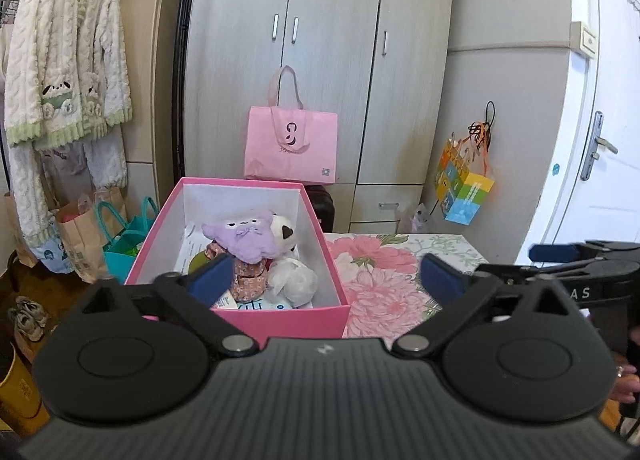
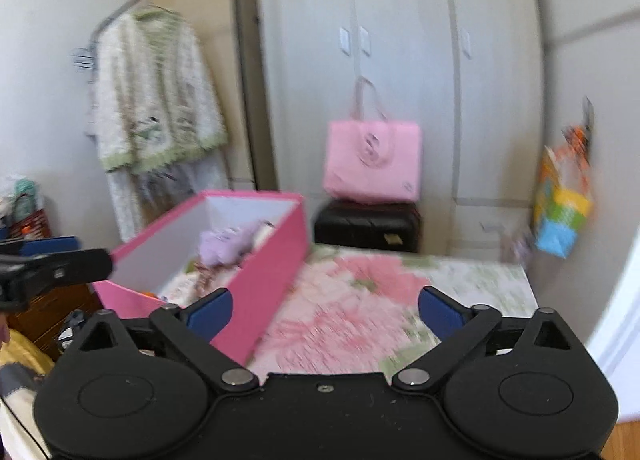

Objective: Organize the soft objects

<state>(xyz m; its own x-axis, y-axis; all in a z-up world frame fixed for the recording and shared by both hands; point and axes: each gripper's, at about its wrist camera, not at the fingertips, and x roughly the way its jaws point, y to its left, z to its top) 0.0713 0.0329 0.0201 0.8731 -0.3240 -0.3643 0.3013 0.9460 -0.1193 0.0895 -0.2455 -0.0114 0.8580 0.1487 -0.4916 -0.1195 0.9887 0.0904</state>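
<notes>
A pink box (image 1: 280,318) with a white inside stands on the floral table top (image 1: 384,280). It holds several soft toys: a purple plush (image 1: 244,238) on top, a white plush with a brown patch (image 1: 285,232) and a doll in a floral dress (image 1: 250,280). My left gripper (image 1: 326,280) is open and empty, just in front of the box. My right gripper (image 2: 325,310) is open and empty over the table, right of the pink box (image 2: 264,272). The right wrist view is blurred; the purple plush (image 2: 228,244) shows in it.
A pink tote bag (image 1: 291,147) sits on a dark case (image 2: 368,225) before the wardrobe (image 1: 320,39). A white and green robe (image 1: 66,59) hangs at left above paper bags (image 1: 80,240). A colourful bag (image 1: 464,189) hangs at right, by a door (image 1: 600,139).
</notes>
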